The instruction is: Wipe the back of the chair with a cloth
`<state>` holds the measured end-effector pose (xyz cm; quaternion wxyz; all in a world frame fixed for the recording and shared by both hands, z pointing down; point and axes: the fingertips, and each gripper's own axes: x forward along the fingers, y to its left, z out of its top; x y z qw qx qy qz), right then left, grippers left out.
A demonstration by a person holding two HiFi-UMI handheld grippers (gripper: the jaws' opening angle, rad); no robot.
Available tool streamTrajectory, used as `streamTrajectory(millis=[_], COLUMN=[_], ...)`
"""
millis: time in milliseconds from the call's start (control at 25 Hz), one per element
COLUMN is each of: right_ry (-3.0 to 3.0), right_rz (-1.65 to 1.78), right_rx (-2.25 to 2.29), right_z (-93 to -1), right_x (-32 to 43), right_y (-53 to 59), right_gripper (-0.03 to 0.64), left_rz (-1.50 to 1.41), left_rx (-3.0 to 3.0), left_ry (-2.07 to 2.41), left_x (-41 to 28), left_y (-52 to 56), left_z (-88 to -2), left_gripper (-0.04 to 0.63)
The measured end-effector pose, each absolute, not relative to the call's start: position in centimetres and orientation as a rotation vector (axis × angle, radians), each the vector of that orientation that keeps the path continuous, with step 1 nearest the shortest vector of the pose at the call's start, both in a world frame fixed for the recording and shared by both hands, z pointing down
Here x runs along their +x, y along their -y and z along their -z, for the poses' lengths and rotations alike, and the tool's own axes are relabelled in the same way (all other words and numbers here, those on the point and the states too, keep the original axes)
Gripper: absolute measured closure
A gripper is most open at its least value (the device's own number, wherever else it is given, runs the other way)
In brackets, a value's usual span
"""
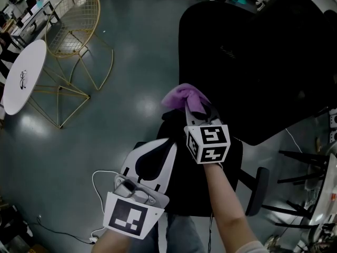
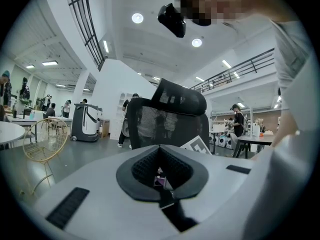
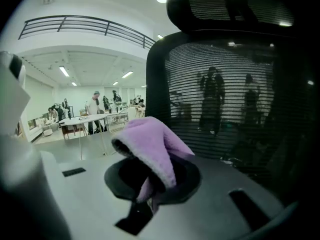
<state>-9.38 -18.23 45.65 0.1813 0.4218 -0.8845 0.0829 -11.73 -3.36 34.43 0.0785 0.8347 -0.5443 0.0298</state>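
The right gripper has its jaws closed on a purple cloth, which bunches out above the tips. Seen from the head, the cloth sits at the lower left edge of the black chair; whether it touches the back cannot be told there. The right gripper view shows more: the cloth droops over the pinched jaws of the right gripper, and the chair fills the frame just behind it, with its mesh back and the headrest on top.

The left gripper is held lower and to the left, near the right one's marker cube. In its own view the left gripper has its 2 jaws together at the tips with nothing gripped. Their pads leave a small hollow through which a bit of purple shows. Beyond them the chair stands upright, facing away.

Only the head view shows the room to the left: bare grey floor runs from the chair's left edge to a gold wire chair and a white round desk, both well apart from the work. A white cable lies on the floor near the left gripper. On the right, dark frame legs stand close to the chair.
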Motion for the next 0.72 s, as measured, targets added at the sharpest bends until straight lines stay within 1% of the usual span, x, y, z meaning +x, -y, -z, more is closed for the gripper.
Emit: streamTrajectory(millis=[200, 520, 720], right_ry=[2.506, 2.492, 2.488], right_rz=[-0.249, -0.325, -0.295], right_rx=[1.206, 1.209, 1.22], right_z=[-45.9, -48.9, -48.9], right_x=[-9.2, -8.9, -8.5], right_y=[17.8, 16.7, 16.9], right_gripper=[0.572, 0.572, 0.572], left_rz=[-0.081, -0.106, -0.12], left_rx=[2.492, 2.485, 2.484], left_ry=[1.63, 1.608, 1.6], left_x=[-12.0, -11.8, -11.5], left_y=[3.1, 2.8, 3.0], left_z=[-34.8, -36.1, -36.6], left_gripper=[0.583, 0.583, 0.583])
